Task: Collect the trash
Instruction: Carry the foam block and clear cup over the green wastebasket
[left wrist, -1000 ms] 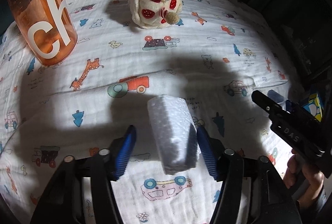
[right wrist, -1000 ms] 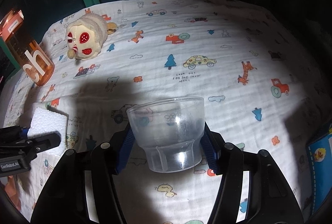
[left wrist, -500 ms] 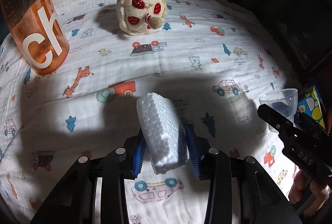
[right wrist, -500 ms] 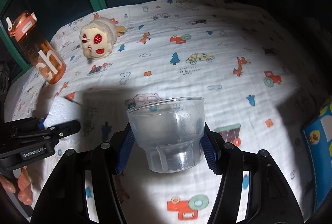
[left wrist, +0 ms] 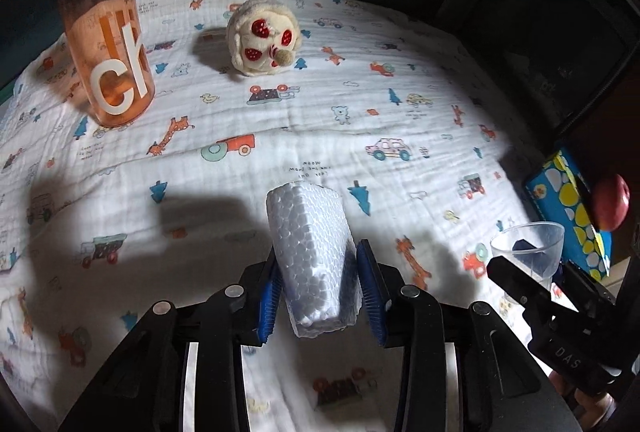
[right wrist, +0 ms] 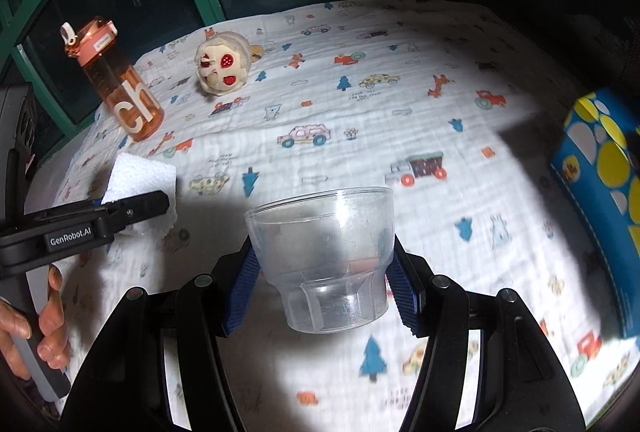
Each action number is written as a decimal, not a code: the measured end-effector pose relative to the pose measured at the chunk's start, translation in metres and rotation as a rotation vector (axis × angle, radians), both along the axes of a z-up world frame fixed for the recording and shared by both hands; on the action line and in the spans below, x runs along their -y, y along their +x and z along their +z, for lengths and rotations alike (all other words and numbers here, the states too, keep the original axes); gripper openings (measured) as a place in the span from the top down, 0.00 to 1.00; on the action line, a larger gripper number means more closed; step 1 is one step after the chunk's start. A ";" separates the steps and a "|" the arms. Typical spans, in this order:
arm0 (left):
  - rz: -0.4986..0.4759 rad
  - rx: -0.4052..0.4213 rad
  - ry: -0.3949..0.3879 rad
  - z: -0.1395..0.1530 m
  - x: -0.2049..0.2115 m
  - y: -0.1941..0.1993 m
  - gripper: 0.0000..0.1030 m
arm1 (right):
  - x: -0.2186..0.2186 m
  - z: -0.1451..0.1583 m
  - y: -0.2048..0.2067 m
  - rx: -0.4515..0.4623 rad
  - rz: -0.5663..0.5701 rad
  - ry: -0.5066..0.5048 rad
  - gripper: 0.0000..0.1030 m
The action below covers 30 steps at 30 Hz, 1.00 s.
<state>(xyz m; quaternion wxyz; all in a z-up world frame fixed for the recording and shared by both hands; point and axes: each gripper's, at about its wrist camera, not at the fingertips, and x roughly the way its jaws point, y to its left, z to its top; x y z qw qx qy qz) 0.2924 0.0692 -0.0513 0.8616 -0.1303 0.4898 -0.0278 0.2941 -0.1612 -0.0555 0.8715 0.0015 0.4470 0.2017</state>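
Left gripper [left wrist: 318, 294] clamps a foam block [left wrist: 312, 256] at lower centre; right gripper [right wrist: 320, 280] pinches a clear cup [right wrist: 324, 256] at centre. Risk: crumbly foam may break or slip; smooth cup may tilt out.

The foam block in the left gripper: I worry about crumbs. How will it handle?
The foam block looks like beaded polystyrene, so probably very light and stiff. Its lower end looks ragged, so beads may shed under the left gripper pads.
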 end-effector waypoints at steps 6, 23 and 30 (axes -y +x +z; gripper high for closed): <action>-0.043 0.046 -0.005 0.023 0.019 -0.033 0.66 | 0.016 0.019 -0.039 0.031 -0.030 0.018 0.43; -0.145 0.104 -0.048 0.054 0.083 -0.112 0.66 | 0.087 0.055 -0.145 0.095 -0.160 0.042 0.43; -0.211 0.121 -0.076 0.060 0.119 -0.134 0.66 | 0.126 0.059 -0.181 0.101 -0.248 0.056 0.43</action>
